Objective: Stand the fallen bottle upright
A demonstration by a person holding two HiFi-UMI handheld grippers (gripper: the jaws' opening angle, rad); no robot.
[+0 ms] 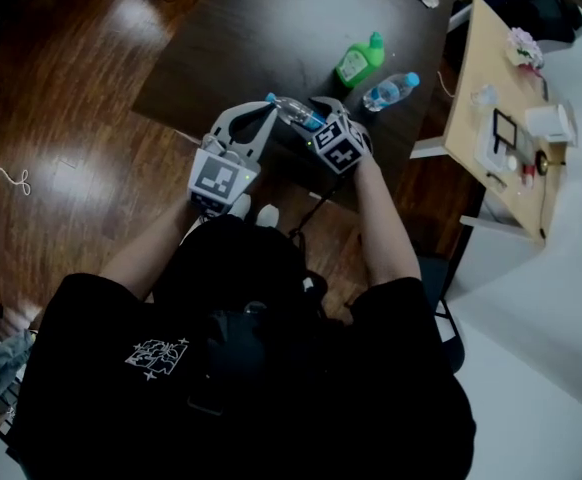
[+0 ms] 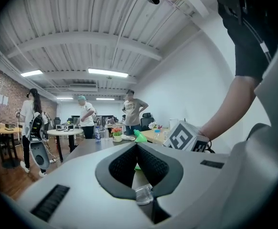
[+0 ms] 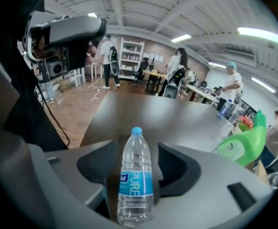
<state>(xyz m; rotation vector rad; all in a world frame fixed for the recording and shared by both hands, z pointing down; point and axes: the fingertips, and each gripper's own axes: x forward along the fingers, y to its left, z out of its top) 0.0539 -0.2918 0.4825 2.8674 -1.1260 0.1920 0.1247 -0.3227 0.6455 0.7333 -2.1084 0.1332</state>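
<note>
The right claw (image 3: 136, 149) is spread around the bottle (image 3: 135, 185), with a thin gap at each pad, so nothing pinches it. The bottle's long axis runs from its base at the claw's root to the cap (image 3: 136, 131) past the tips. It seems to stand on the surface (image 3: 187, 118), though its tilt is unsure. The left claw (image 2: 137, 146), tips pressed together, sits just beside the cap. Farther off are a green bottle (image 1: 359, 61) and a second bottle (image 1: 391, 90).
</note>
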